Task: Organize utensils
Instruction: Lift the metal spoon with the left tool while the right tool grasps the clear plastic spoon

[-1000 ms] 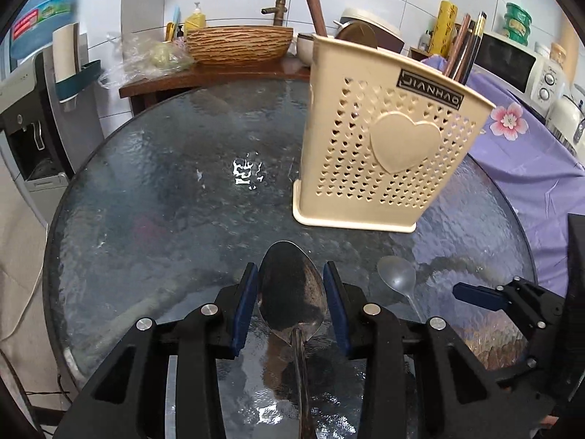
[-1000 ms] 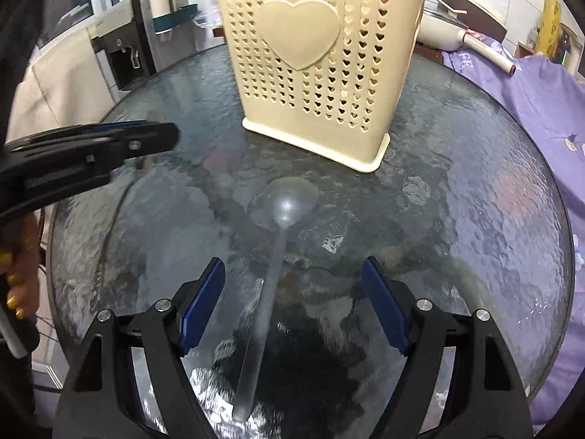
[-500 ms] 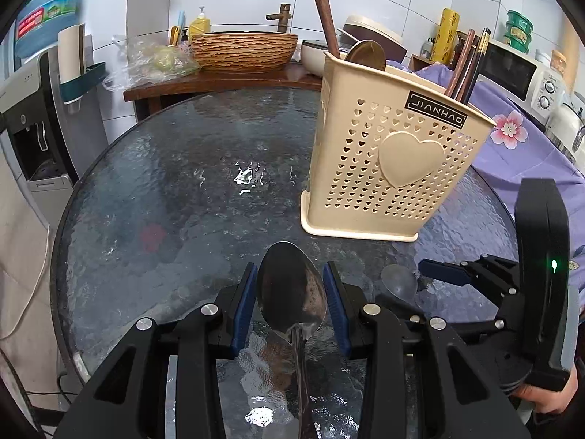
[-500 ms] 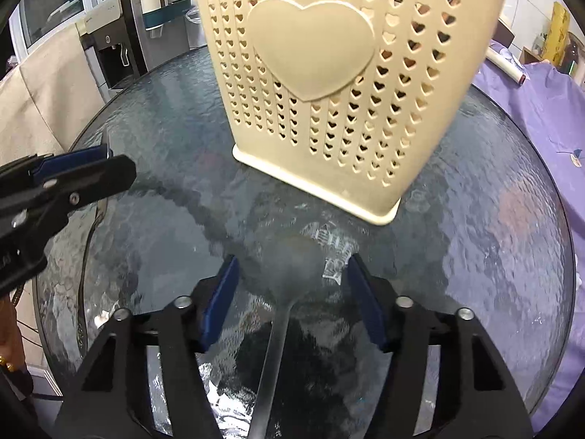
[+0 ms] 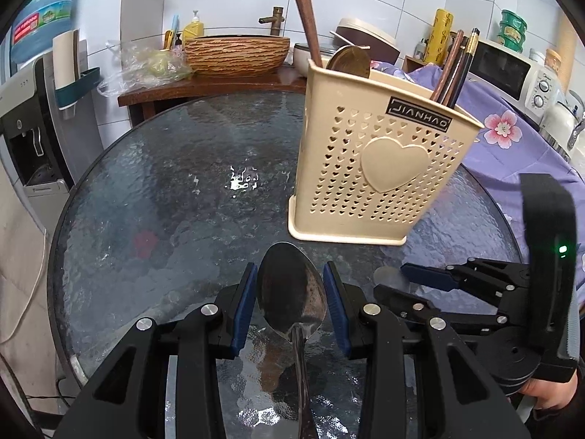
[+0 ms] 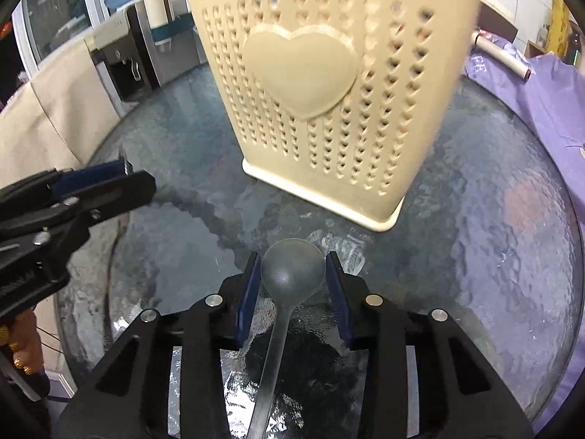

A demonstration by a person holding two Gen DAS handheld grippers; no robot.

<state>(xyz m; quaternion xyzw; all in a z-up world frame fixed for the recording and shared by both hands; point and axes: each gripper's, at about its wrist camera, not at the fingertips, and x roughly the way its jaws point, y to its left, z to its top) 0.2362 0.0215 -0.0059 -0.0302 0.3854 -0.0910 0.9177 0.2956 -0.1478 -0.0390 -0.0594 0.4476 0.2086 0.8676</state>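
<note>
Squarely between the blue pads of the left gripper (image 5: 290,294) sits a metal spoon (image 5: 291,291), bowl forward and handle running back toward six o'clock under the camera; the pads stand just beside the bowl's edges, and whether they actually press on it cannot be told. Likewise the right gripper (image 6: 292,285) brackets a translucent plastic spoon (image 6: 292,269), its round bowl between narrowly parted pads and its handle trailing toward six o'clock, with contact equally unclear. At twelve to one o'clock from both spoons stands the cream utensil holder (image 5: 369,179), upright on the glass counter (image 5: 164,212), perforated with small hearts, bearing a large raised heart and a "JIANHAO" label. Inside it a wooden handle (image 5: 305,18) leans at the left end, a round brass-coloured utensil head (image 5: 349,60) pokes up beside it, and dark chopsticks (image 5: 455,69) rise from the right end. From the left wrist view the right gripper appears at three o'clock, low over the counter. Beyond the counter at eleven o'clock a woven basket (image 5: 236,55) rests on a wooden side table, a water dispenser (image 5: 25,139) stands at nine o'clock, and a purple floral cloth (image 5: 512,146) lies at two o'clock below a microwave (image 5: 512,73).
</note>
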